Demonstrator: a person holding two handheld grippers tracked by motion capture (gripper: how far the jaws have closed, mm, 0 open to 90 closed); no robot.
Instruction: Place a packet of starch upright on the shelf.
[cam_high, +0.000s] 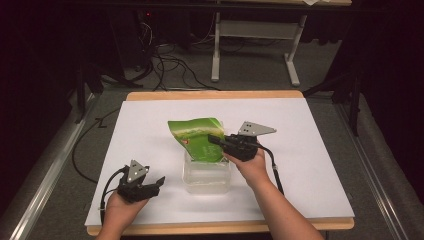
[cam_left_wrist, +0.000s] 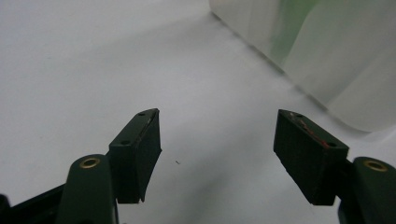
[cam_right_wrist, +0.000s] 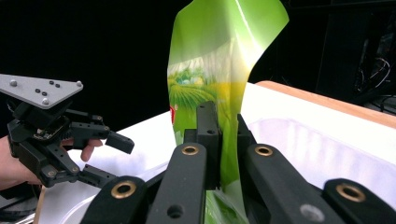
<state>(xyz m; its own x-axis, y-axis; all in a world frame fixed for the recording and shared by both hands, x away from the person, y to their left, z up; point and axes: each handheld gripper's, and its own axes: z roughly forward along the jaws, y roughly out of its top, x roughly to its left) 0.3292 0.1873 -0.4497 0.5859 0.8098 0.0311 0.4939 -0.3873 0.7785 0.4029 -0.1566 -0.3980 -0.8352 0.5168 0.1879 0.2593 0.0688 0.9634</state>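
High view first: a white table (cam_high: 150, 130) with a wooden edge fills the middle of the room, and a clear plastic container (cam_high: 207, 176) sits near the person's side of it. Standing in that tub, or at least partly down in it, is a glossy green pouch (cam_high: 196, 137), its top leaning away toward the back of the table.

Next down in size, the right gripper (cam_high: 218, 140) has its jaws pinched tight on the pouch's side; the right gripper view shows the green film (cam_right_wrist: 219, 84) squeezed flat between the two black pads. The left gripper (cam_high: 156, 184) rests low on the table just left of the tub, jaws spread wide with nothing in them (bare white surface lies between the pads (cam_left_wrist: 140, 149)).

What worries me is the grip: it bites slick film alone, so the pouch could slide through if it is pulled up quickly. The tub also looks light, and with no hand steadying it, a snagged pouch might drag or tip it.
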